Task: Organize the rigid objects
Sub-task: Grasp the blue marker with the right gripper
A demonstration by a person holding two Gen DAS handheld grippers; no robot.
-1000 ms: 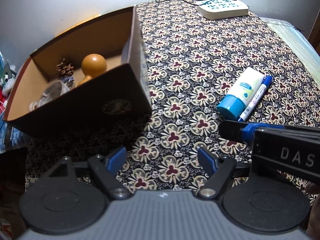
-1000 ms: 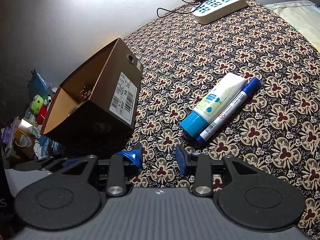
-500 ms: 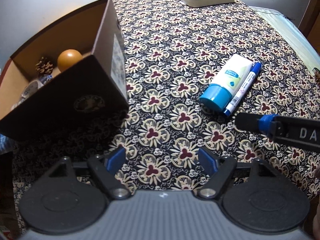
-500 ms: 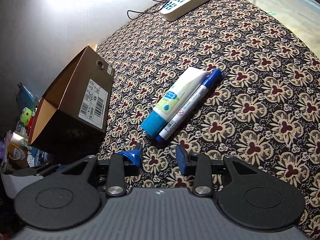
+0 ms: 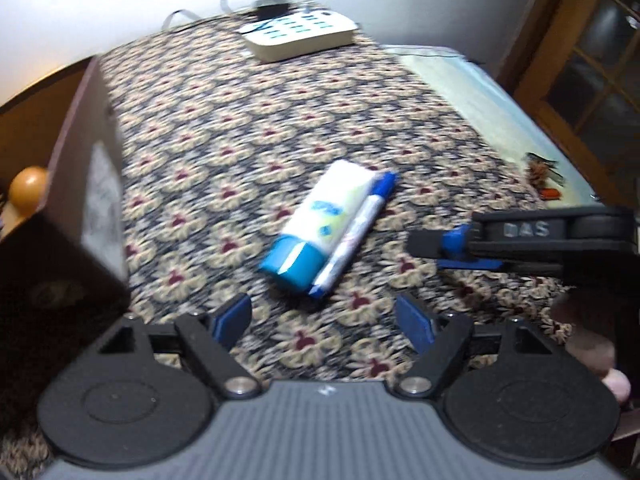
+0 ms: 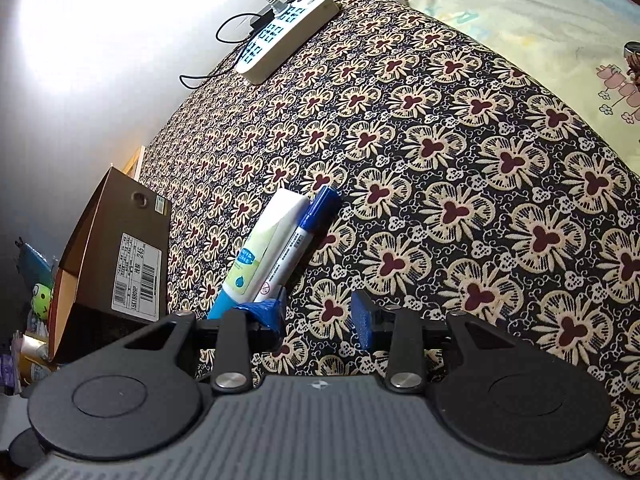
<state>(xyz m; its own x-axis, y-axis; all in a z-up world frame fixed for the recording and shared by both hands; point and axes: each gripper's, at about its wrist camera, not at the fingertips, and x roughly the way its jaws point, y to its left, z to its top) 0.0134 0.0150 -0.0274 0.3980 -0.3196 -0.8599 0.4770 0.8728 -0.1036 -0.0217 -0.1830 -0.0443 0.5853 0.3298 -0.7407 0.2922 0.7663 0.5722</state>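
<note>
My left gripper (image 5: 322, 318): blue-padded jaws spread wide, nothing between them, held above the cloth. My right gripper (image 6: 320, 312): jaws parted, empty, low over the cloth just beside the cap ends of the two loose items; its left pad overlaps them in its own view, contact not discernible.

White squeeze tube with teal-blue cap (image 5: 316, 224): lying flat, touching the marker along its length. White-barrelled marker with blue cap (image 6: 302, 246): flat, parallel to the tube.

Brown cardboard shoebox with barcode label (image 6: 120, 264): open, left of the pair, near the cloth's left edge. Round orange wooden knob (image 5: 28, 186): inside the box.

Surface: dark fabric cover printed with cream and maroon flowers (image 6: 460, 184), draped over a flat top. Pale bedding with cartoon print (image 6: 560, 28): along the right side. Cream power strip with teal sockets (image 5: 300, 34): far end, cables plugged in. White wall (image 5: 120, 0): behind, brightly lit. Brown wooden door frame with glass panes (image 5: 580, 40): right. Green frog plush (image 6: 42, 300): among clutter beyond the box.
</note>
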